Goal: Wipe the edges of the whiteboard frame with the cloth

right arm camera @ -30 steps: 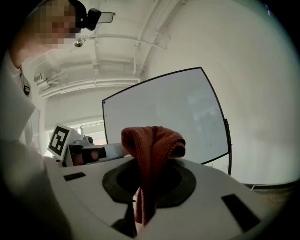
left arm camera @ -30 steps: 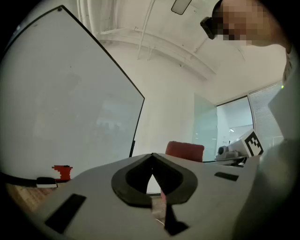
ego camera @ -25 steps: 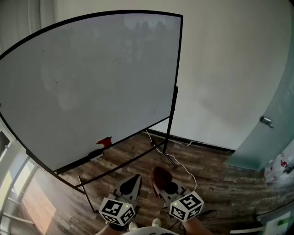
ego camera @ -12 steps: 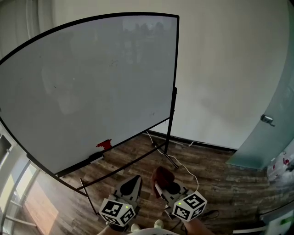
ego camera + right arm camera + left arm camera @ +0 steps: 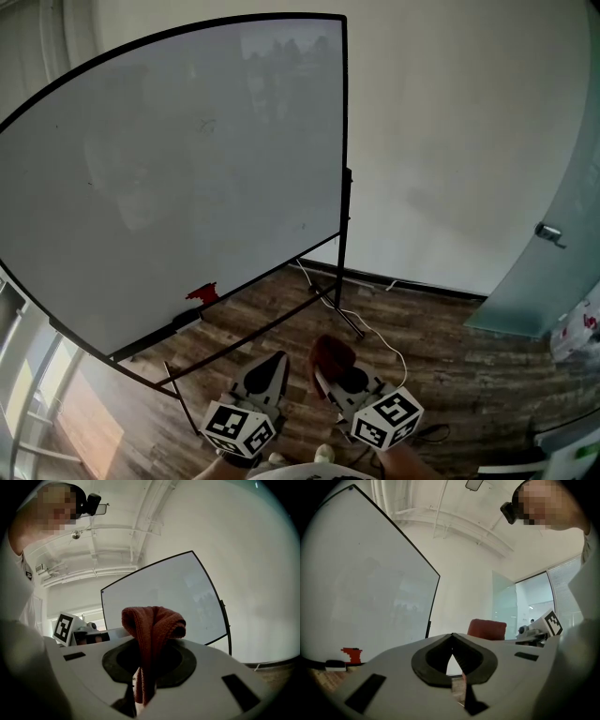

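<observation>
Dark red cloth [image 5: 152,634] bunched upright, black-framed whiteboard [image 5: 178,169] standing on floor

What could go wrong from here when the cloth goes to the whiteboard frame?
The cloth is held only by a thin fold in the right hand-held gripper; rubbing might pull it out.
The white cable lies by the stand's foot; stepping closer may catch it.
The red item on the lower edge could get knocked off.

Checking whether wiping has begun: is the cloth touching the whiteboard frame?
Apart. Head view shows the cloth in the right gripper well short of the whiteboard frame.
</observation>
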A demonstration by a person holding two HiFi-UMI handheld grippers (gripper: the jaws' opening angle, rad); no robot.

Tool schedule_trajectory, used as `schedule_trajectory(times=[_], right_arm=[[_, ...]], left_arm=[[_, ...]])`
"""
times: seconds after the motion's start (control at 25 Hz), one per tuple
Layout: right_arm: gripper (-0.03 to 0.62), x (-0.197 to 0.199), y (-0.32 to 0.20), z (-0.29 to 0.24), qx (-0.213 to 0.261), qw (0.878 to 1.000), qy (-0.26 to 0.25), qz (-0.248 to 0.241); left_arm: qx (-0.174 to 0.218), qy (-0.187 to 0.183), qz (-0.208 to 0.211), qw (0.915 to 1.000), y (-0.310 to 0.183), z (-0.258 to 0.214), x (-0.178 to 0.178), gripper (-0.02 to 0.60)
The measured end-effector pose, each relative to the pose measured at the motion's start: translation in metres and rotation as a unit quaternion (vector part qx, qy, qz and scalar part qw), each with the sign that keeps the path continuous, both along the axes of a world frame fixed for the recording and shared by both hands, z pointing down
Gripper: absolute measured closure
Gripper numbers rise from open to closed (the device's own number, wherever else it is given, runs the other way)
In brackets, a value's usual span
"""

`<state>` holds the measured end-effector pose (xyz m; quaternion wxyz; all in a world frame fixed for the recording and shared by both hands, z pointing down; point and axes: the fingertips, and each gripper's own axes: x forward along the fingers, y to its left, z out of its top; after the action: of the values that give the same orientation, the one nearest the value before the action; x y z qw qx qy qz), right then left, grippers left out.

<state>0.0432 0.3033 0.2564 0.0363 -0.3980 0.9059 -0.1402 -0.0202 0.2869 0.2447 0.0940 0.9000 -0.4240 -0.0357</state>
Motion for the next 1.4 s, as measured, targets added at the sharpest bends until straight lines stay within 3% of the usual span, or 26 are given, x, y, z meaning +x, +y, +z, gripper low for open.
schedule_trajectory(times=[0.28, 0.64, 1.0, 1.4], right_arm=[[0.539, 0.028, -0.014, 0.007, -0.006, 1.0, -0.002, 0.009], [0.539, 0.029, -0.058, 0.018, -0.015, 0.999, 0.004, 0.028], [0.539, 0.01, -0.172, 0.031, -0.026, 0.998, 0.011, 0.056], [0.539, 0.012, -0.306, 0.061, -0.063, 0.989, -0.007, 0.136]], left_arm=[[-0.004, -0.009, 0.005, 0.9999, -0.013, 0.005, 0.028, 0.572], [-0.003, -0.01, 0.015, 0.9998, -0.06, 0.015, 0.028, 0.572], [0.003, -0.03, 0.052, 0.9982, -0.172, 0.032, 0.02, 0.574], [0.004, -0.04, 0.12, 0.992, -0.303, 0.057, 0.021, 0.574]])
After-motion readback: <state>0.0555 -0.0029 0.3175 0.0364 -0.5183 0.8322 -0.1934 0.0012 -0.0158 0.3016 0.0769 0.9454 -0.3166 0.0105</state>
